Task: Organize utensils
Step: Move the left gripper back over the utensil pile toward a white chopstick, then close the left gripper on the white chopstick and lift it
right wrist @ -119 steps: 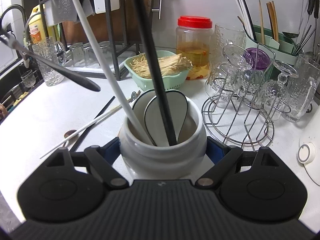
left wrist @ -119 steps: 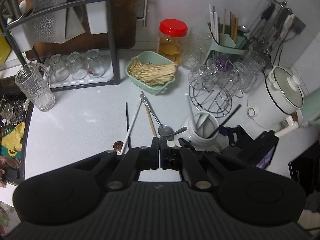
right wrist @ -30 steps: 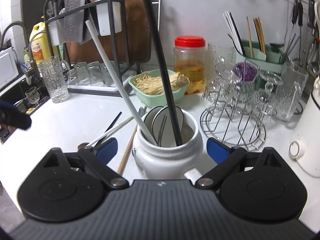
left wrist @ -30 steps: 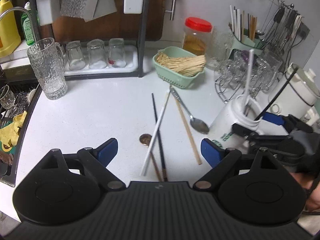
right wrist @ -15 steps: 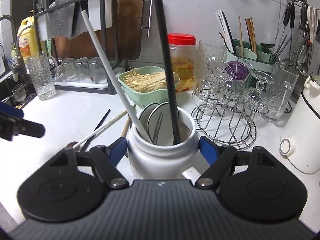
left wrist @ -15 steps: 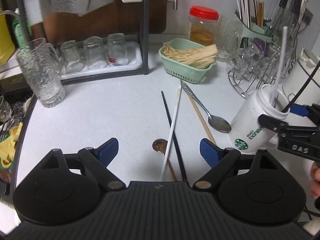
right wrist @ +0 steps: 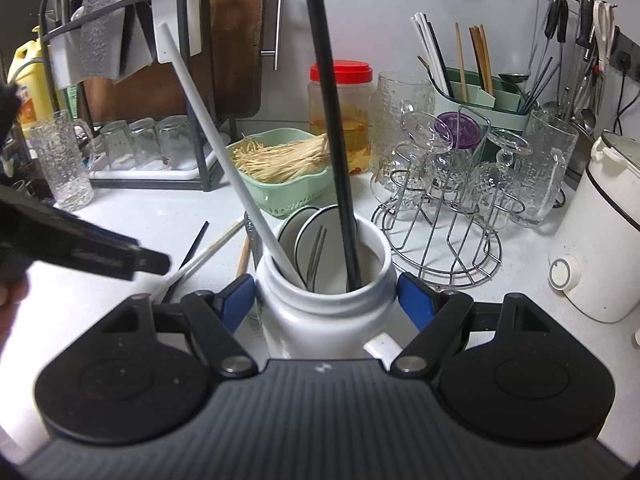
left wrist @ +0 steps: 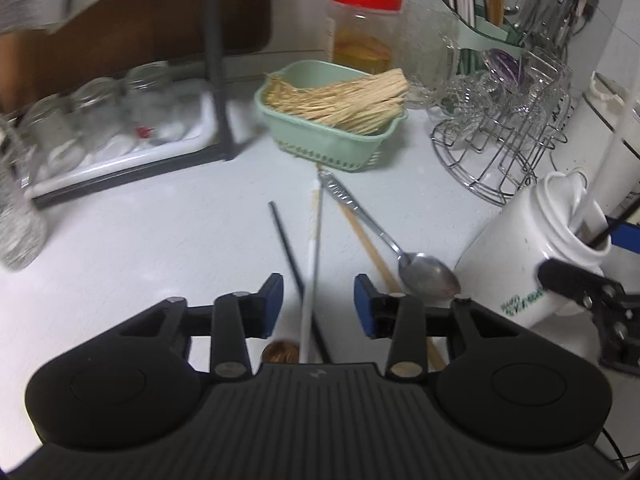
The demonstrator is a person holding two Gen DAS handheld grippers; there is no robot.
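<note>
The right gripper (right wrist: 326, 300) is clamped on the white jar (right wrist: 320, 312) at lower centre of the right wrist view, its blue pads pressed against the jar's sides. Standing in the jar are a white chopstick (right wrist: 216, 148) leaning to the upper left, a black chopstick (right wrist: 332, 132) nearly upright, two white spoons (right wrist: 308, 240) and a metal fork (right wrist: 316, 256).

In the left wrist view the left gripper (left wrist: 319, 304) hovers low over the counter (left wrist: 160, 240); its jaws have just been closing and now stand part open, gripping nothing. A loose white chopstick (left wrist: 310, 280) and a black chopstick (left wrist: 286, 242) run between the pads. Just right of them lie a wooden chopstick (left wrist: 368, 246) and a metal spoon (left wrist: 428, 276), its bowl near the jar at the right edge. A small brown spoon bowl (left wrist: 280, 352) peeks out by the gripper body.

Behind, at upper centre, a green basket (left wrist: 332, 140) holds a bundle of pale thin sticks, and a red-lidded jar (left wrist: 362, 28) holds something yellowish
</note>
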